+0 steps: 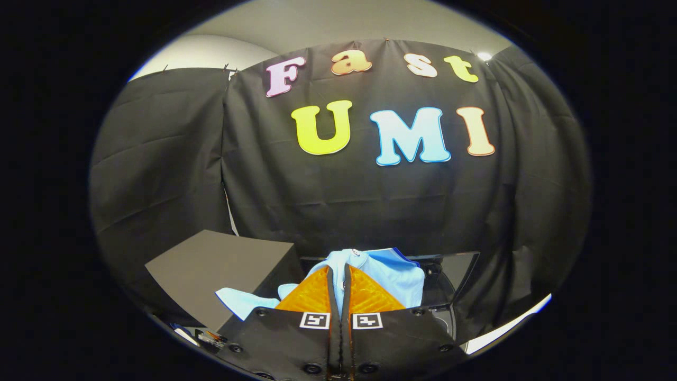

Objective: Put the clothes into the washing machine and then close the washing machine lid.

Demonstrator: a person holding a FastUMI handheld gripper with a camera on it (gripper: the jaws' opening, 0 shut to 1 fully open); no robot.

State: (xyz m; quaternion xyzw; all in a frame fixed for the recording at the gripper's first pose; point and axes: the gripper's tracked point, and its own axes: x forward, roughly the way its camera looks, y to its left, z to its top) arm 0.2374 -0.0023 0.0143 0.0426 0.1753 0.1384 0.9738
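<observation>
We've got our gripper (339, 272) pinched tight on the soft light-blue cotton garment (394, 275), bunched ahead toward twelve o'clock above the dark glossy washing machine (449, 275), so we should keep squeezing and lower it well inside before letting go.

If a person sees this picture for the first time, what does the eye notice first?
First, the light blue garment, bunched up and pinched between the fingers of the gripper, which are shut on it. Behind it stands the raised dark lid of the washing machine, and beside it a dark grey box.
</observation>
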